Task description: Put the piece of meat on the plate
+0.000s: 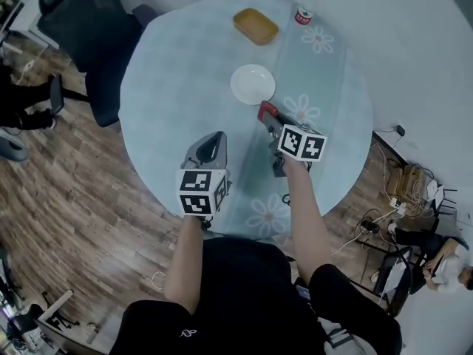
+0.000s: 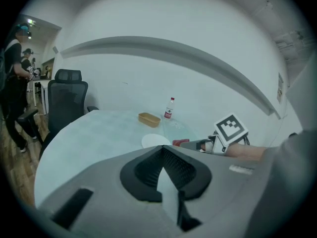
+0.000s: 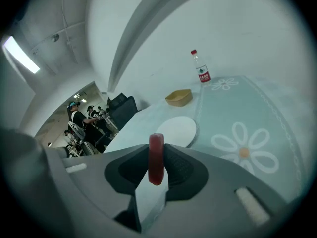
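Note:
A red piece of meat [image 3: 156,158] stands on edge between the jaws of my right gripper [image 3: 157,168], which is shut on it. In the head view that gripper [image 1: 267,116] holds the meat [image 1: 265,110] just short of the white plate [image 1: 253,83], near its front right rim. The plate [image 3: 174,131] lies bare on the round table straight ahead in the right gripper view. My left gripper [image 1: 210,146] hovers over the table to the left, its jaws shut with nothing in them. The left gripper view shows the plate [image 2: 155,141] and the meat [image 2: 178,142].
A tan tray [image 1: 256,26] and a bottle with a red cap [image 1: 305,12] stand at the table's far side. A dark office chair [image 1: 96,35] is at the table's left. Cables and boxes lie on the floor [image 1: 406,191] to the right. People stand in the background.

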The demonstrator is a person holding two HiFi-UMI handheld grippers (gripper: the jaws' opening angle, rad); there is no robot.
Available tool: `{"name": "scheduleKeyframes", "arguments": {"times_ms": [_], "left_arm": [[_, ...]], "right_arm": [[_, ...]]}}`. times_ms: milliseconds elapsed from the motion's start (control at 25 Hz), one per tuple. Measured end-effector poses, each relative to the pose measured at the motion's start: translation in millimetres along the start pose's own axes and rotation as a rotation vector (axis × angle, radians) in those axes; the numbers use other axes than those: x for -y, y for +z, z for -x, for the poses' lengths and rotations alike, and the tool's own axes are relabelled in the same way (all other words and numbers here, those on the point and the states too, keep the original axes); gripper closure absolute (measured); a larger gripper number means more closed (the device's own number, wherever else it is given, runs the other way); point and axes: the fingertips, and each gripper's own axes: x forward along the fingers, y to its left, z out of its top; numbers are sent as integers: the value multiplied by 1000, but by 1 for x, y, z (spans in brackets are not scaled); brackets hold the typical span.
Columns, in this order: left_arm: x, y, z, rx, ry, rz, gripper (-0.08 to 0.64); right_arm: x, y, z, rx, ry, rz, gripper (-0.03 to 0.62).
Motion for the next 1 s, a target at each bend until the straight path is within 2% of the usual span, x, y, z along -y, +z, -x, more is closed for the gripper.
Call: {"name": "scheduleKeyframes", "arguments": {"times_ms": [160,360,640,720,840,1000], "left_arm": [[-39,-3,2,-30,33,26,565],[-106,-4,10,-35,136,132,565],[-112,-2,-2,-52,120,103,565],[-109,-1,-6,-54,110,96,565],[-100,0,-11,-55,93,83,565],[-76,10,-15,-37,66,77,565]], "right_arm": [[10,19,-51,-105,18,0,492],[17,31,-110,-229,33,-37,492],[21,41,-147,-249,38,-91,489],[29,40,-149,-259,-8,-63,465],[39,41,-148,-253,-77,43,429],[41,55,-130,-190,-121,151,408]]}}
